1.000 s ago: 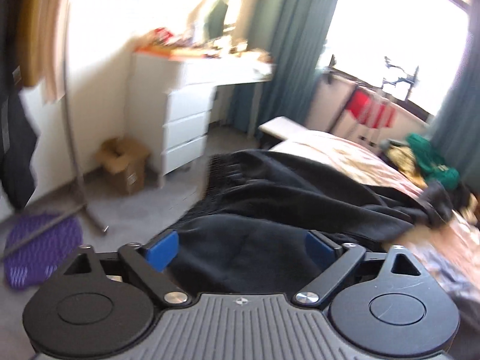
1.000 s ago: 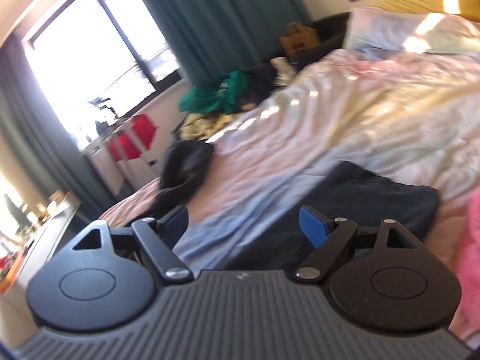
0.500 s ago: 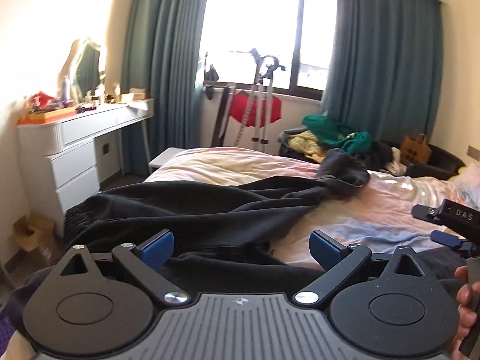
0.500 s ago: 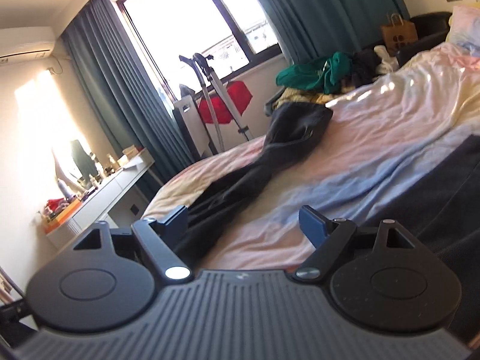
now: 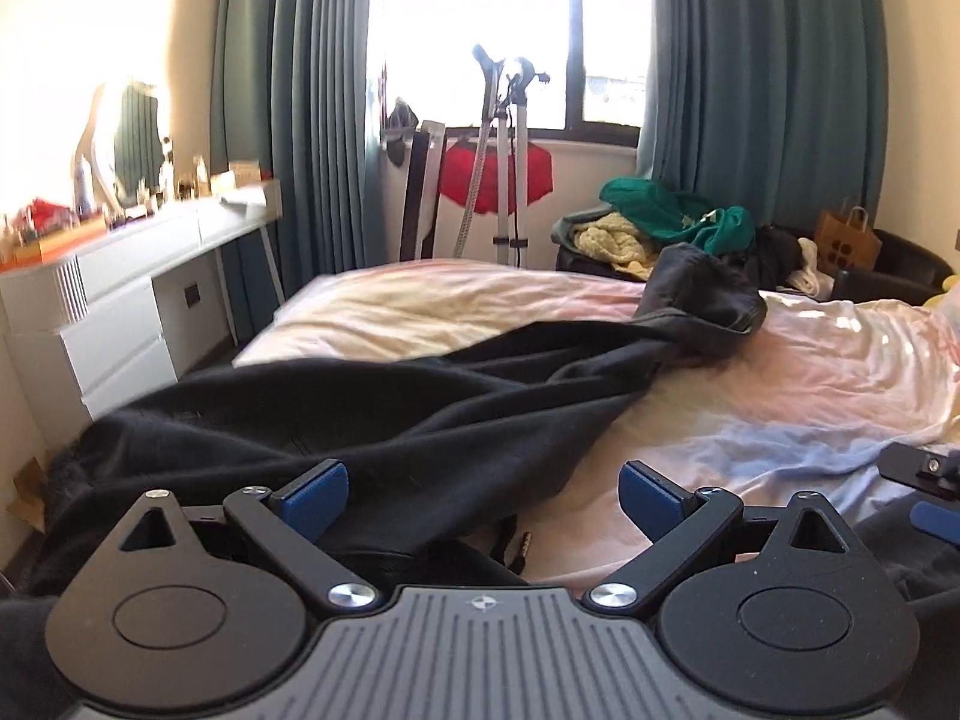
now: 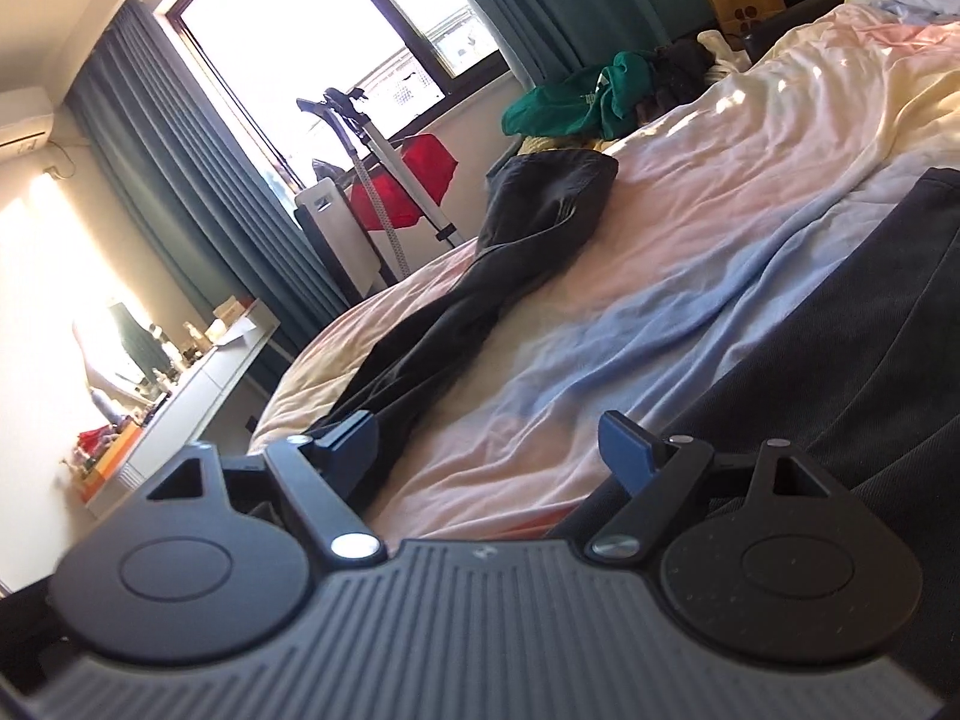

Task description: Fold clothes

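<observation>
Black trousers lie stretched across the bed, the waist end near me and the legs running toward the far edge. They also show in the right wrist view. My left gripper is open and empty just above the waist end. My right gripper is open and empty over the pale sheet, beside the trouser leg. A dark folded garment lies at its right. The right gripper's tip shows in the left wrist view.
A white dresser with clutter stands left of the bed. A pile of green and yellow clothes sits beyond the bed by the teal curtains. A stand with red cloth is under the window. A paper bag sits on a dark seat.
Both grippers have swung from looking at the floor and pillow side round toward the window, and now sit lower and closer over the bed. Both stayed open.
</observation>
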A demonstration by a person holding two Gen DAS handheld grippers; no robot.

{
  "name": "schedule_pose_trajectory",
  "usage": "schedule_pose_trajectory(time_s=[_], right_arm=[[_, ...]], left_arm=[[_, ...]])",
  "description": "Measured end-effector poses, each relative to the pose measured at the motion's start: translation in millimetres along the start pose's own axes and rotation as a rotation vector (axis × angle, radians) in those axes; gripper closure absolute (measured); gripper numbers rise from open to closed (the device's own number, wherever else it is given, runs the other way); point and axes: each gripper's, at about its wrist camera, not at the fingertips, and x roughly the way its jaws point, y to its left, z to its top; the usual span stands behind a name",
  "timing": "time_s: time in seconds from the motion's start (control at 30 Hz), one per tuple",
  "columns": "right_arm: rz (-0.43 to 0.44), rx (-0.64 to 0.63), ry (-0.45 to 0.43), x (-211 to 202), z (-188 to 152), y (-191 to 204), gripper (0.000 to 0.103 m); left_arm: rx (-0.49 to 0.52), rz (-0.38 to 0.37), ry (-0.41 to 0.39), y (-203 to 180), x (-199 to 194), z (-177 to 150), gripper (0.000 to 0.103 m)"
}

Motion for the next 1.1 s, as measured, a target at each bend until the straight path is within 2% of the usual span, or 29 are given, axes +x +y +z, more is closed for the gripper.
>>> schedule_pose_trajectory(time_s=[0.17, 0.37, 0.47, 0.57, 0.63, 0.7, 0.8, 0.9, 0.97, 1.07, 1.1], right_arm=[[-0.017, 0.003, 0.011, 10, -6, 0, 0.020], [-0.044, -0.017, 0.032, 19, -14, 4, 0.020], [-0.085, -0.041, 0.052, 23, -17, 7, 0.020], [-0.114, -0.066, 0.112, 37, 1, 15, 0.020], [-0.121, -0.067, 0.114, 52, 23, 19, 0.020], [-0.108, -0.025, 0.091, 77, 51, 17, 0.020], [-0.110, 0.074, 0.063, 136, 90, 1, 0.020], [-0.150, 0.231, 0.054, 203, 115, -26, 0.020], [-0.191, 0.242, 0.036, 248, 126, -36, 0.022], [-0.267, 0.180, -0.007, 306, 138, -47, 0.023], [-0.283, 0.192, -0.009, 322, 141, -54, 0.030]], left_arm=[[0.019, -0.016, 0.000, 3, 13, -1, 0.006], [-0.011, -0.037, 0.025, 20, 15, -14, 0.006], [0.008, -0.003, 0.013, 27, 10, -27, 0.006], [0.027, 0.060, -0.011, 35, 1, -39, 0.005], [0.012, 0.049, -0.001, 37, -1, -41, 0.005], [0.009, 0.033, -0.006, 36, -1, -42, 0.005], [0.004, 0.010, -0.014, 34, -2, -44, 0.005], [0.028, -0.002, -0.031, 29, 8, -50, 0.005], [0.039, -0.013, -0.024, 27, 20, -53, 0.005], [0.064, 0.046, -0.041, 23, 38, -58, 0.005], [0.076, 0.068, -0.052, 22, 44, -60, 0.005]])
